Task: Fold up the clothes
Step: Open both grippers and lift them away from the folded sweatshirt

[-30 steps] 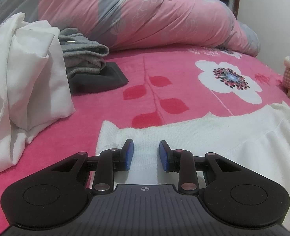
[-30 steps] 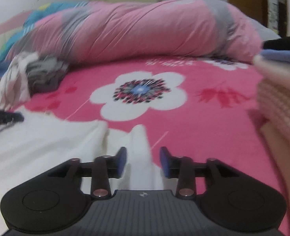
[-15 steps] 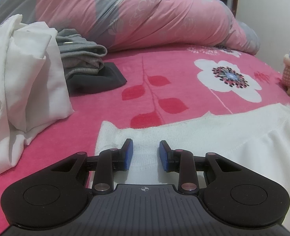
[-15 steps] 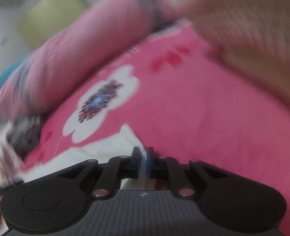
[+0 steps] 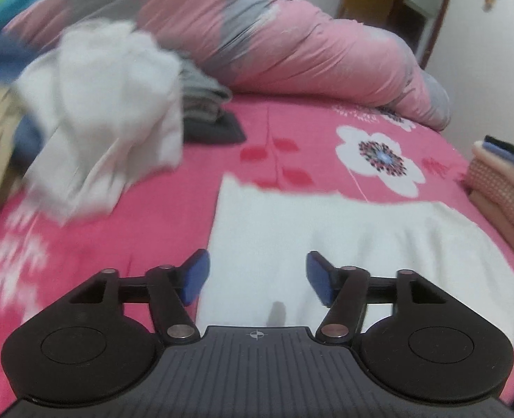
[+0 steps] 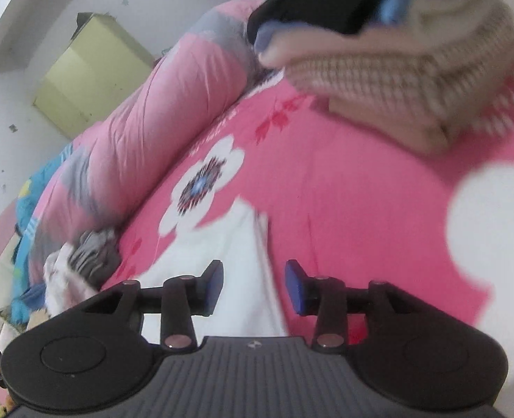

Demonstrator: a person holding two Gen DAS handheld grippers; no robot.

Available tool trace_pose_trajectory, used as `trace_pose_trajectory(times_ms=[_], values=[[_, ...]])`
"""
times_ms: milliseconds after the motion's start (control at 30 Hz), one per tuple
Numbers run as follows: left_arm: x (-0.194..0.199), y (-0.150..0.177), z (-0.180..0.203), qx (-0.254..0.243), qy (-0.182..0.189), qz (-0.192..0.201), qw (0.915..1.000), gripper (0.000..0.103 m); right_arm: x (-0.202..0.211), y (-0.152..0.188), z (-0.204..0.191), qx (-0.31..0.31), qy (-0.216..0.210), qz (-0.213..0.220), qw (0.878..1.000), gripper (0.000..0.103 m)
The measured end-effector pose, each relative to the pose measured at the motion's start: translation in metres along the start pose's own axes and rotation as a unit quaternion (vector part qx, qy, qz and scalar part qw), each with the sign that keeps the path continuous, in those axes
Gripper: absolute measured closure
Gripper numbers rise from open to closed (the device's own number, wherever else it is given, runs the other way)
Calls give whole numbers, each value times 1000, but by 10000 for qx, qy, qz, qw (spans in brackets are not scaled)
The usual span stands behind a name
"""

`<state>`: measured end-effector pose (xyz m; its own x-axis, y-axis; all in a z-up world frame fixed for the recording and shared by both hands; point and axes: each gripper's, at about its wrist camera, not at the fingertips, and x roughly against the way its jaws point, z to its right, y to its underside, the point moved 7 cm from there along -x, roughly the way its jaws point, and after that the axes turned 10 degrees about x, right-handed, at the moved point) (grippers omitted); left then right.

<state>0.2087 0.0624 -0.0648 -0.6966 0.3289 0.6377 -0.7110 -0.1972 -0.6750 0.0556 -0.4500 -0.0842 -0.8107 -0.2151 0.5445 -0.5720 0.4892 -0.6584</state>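
Note:
A white garment [image 5: 326, 237] lies spread flat on the pink flowered bedsheet [image 5: 173, 188]. My left gripper [image 5: 257, 277] hovers over its near left part. Its jaws are opening wide, and the blue pads [image 5: 196, 277] press on nothing. In the right wrist view the picture is rolled. My right gripper [image 6: 255, 287] is over the garment's right edge [image 6: 236, 250]. Its jaws are opening too. The cloth's edge runs under the gap between them, and the pads [image 6: 297, 289] are clear of it.
A crumpled white cloth [image 5: 107, 111] and folded grey clothes [image 5: 204, 101] lie at the back left. A rolled pink and grey duvet [image 5: 291, 41] lines the far side. A stack of folded clothes [image 6: 396, 69] stands at the right. A pale green cupboard [image 6: 90, 69] is against the wall.
The left gripper drew back and up from the garment's far edge and opened wider. The right gripper closed on the garment's corner, rolled, then opened again.

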Motion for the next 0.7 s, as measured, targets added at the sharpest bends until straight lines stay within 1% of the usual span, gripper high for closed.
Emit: trace_pose_trajectory(times_ms=[67, 100, 133, 200, 233, 300, 367, 433, 600, 700], values=[[22, 18, -5, 268, 66, -39, 9996, 28, 11, 16, -4, -94, -5, -25, 10000, 60], [32, 25, -7, 395, 100, -42, 9992, 21, 15, 23, -8, -90, -17, -9, 10000, 60], [41, 32, -9, 520, 103, -32, 9986, 11, 19, 30, -11, -86, -30, 7, 10000, 60], [57, 45, -15, 747, 31, 59, 9972, 1, 27, 42, -16, -53, 15, 67, 10000, 57], [63, 51, -18, 773, -4, 90, 9970, 0, 31, 48, -18, -24, 72, 112, 9999, 54], [70, 62, -20, 708, -130, 59, 9974, 0, 33, 55, -21, 106, 217, 171, 9996, 53], [73, 73, -21, 676, -352, 5, 9971, 0, 34, 61, -26, 144, 261, 180, 9994, 53], [75, 81, -22, 761, -501, -11, 9958, 0, 32, 64, -43, 340, 155, 180, 9991, 53], [77, 95, -25, 943, -160, 242, 9951, 0, 30, 69, -84, 875, -44, 267, 9958, 48], [71, 96, -30, 1070, 81, 263, 9939, 0, 29, 64, -91, 905, 27, 336, 9953, 47]])
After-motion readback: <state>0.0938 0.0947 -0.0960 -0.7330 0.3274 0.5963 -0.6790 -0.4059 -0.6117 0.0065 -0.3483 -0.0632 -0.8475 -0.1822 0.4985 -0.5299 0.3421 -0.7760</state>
